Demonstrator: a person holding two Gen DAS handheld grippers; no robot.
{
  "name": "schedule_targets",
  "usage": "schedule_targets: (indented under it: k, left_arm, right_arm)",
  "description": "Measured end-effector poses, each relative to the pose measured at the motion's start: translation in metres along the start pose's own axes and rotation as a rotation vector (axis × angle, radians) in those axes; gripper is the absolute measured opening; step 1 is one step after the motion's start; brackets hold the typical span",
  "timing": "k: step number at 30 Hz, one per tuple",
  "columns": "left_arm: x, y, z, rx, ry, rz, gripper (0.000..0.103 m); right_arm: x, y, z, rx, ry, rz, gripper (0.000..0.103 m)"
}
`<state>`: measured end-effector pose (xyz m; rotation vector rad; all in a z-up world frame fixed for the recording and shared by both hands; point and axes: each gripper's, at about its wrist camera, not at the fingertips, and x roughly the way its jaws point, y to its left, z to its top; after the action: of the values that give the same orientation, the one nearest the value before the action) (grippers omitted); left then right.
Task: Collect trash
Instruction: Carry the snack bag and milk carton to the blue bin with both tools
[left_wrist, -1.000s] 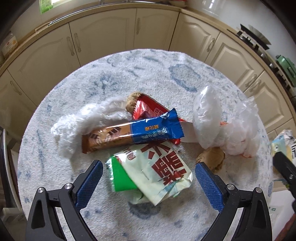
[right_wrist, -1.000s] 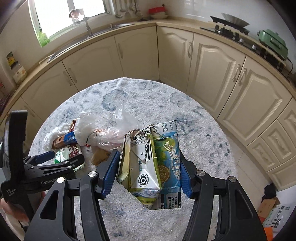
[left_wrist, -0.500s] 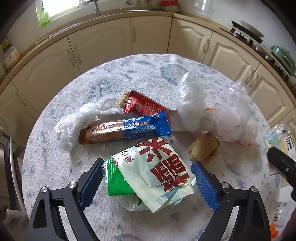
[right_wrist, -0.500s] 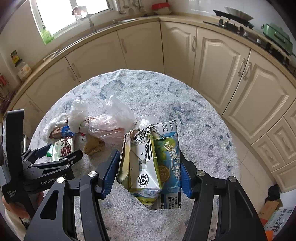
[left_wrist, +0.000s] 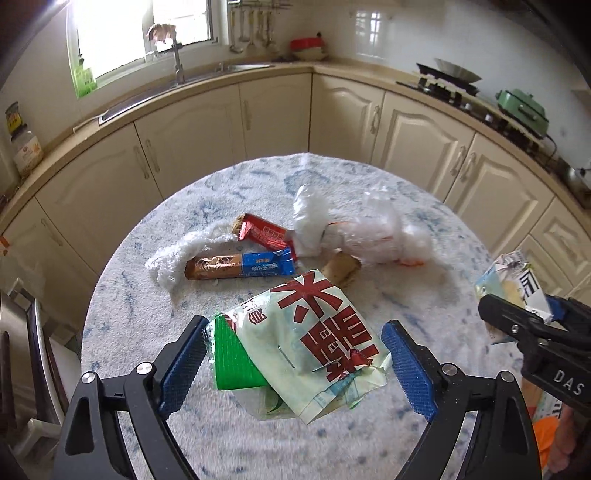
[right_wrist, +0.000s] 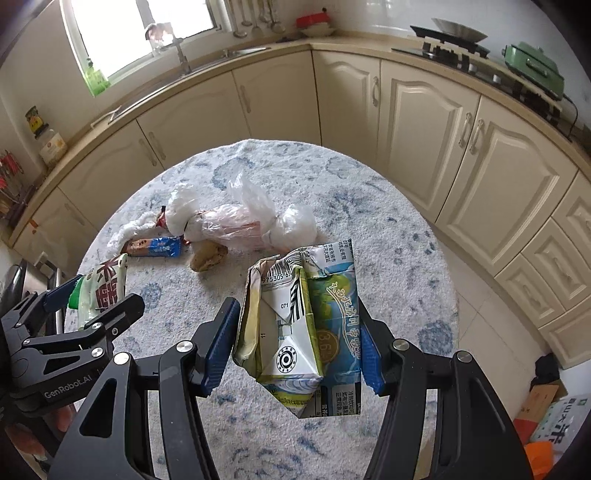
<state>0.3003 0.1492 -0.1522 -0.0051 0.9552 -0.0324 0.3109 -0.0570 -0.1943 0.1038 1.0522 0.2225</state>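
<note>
Right gripper (right_wrist: 295, 345) is clamped on a flattened milk carton (right_wrist: 301, 325), held above the round table (right_wrist: 399, 280); carton is crushed card, light, fairly stiff along its folds, keeps shape in the grip; pads sit on its two broad sides, carton hanging low between them; grip looks secure, though glossy print may slip if the squeeze loosens.

Left gripper (left_wrist: 293, 356) is spread wide, jaws either side of a white snack bag with red characters (left_wrist: 317, 332) and not touching it; a green packet (left_wrist: 232, 360) is tucked under the bag's left edge. Whether the bag rests on the table or is lifted I cannot tell. Bag is thin crinkly film, near weightless, soft, slippery; likely collapses when squeezed; best taken across the middle where layers bunch, catching the green packet too.

Places relative to the snack bag: brown-and-blue bar wrapper (left_wrist: 240, 266) lies just beyond it; red wrapper (left_wrist: 264, 233) further back, touching the bar wrapper's blue end; clear film strip (left_wrist: 177, 254) beyond and left, beside the bar wrapper; brownish lump (left_wrist: 341, 266), maybe a food scrap, just beyond its far corner; knotted clear plastic bag (left_wrist: 362, 230) beyond and right. All film items are light, floppy; pinch at bunched or knotted parts; lump looks crumbly, so squeeze gently.
</note>
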Motion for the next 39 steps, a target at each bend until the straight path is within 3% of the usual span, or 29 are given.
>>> schedule_targets:
  k: [11, 21, 29, 39]
  left_arm:
    - [-0.077, -0.028, -0.036, 0.06, -0.063, -0.038, 0.089]
    - [-0.123, -0.088, -0.063, 0.177, -0.091, -0.14, 0.089]
    - [-0.127, -0.157, -0.077, 0.302, -0.069, -0.217, 0.09]
    - [-0.092, -0.247, -0.073, 0.427, -0.006, -0.297, 0.09]
  right_arm:
    - [-0.051, -0.018, -0.036, 0.052, -0.046, -0.025, 0.06]
    - [-0.095, -0.069, -0.07, 0.142, -0.089, -0.085, 0.06]
    - [-0.121, -0.13, -0.099, 0.243, -0.105, -0.161, 0.06]
    - [-0.137, -0.212, -0.13, 0.373, -0.078, -0.258, 0.06]
